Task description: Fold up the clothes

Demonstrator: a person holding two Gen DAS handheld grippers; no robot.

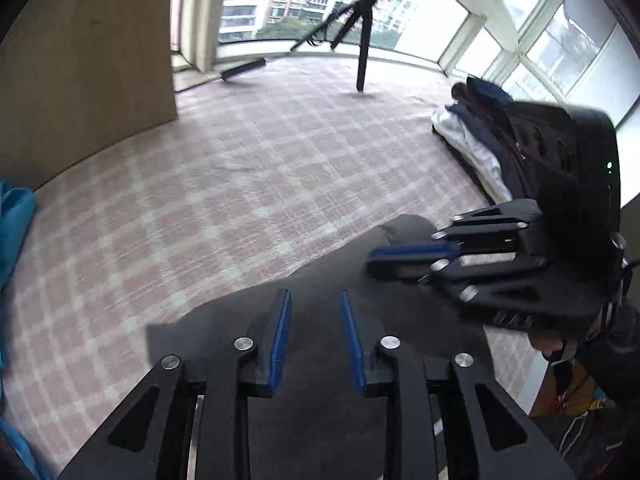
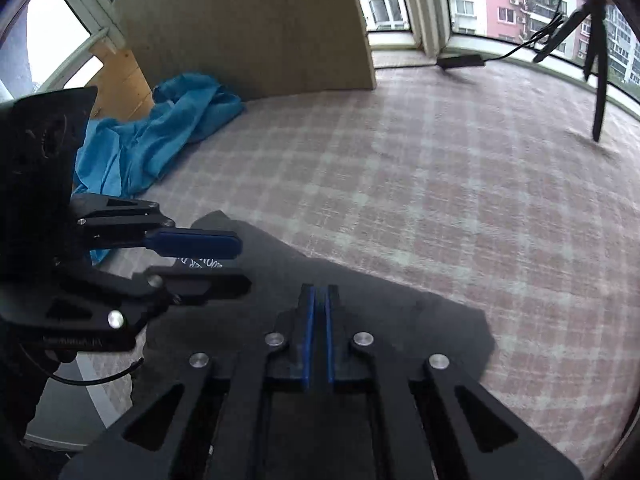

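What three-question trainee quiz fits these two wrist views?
1. True or false: the right gripper's jaws stand wide apart.
2. The crumpled cloth beside the wooden board is: A red, B blue, C white.
3. What surface does the dark garment lie on?
Key: 1 false, they are shut; 2 B; 3 the pink-and-white checked cover.

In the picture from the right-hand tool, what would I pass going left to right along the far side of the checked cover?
Blue cloth → leaning wooden board → small black box on a cable → black tripod.
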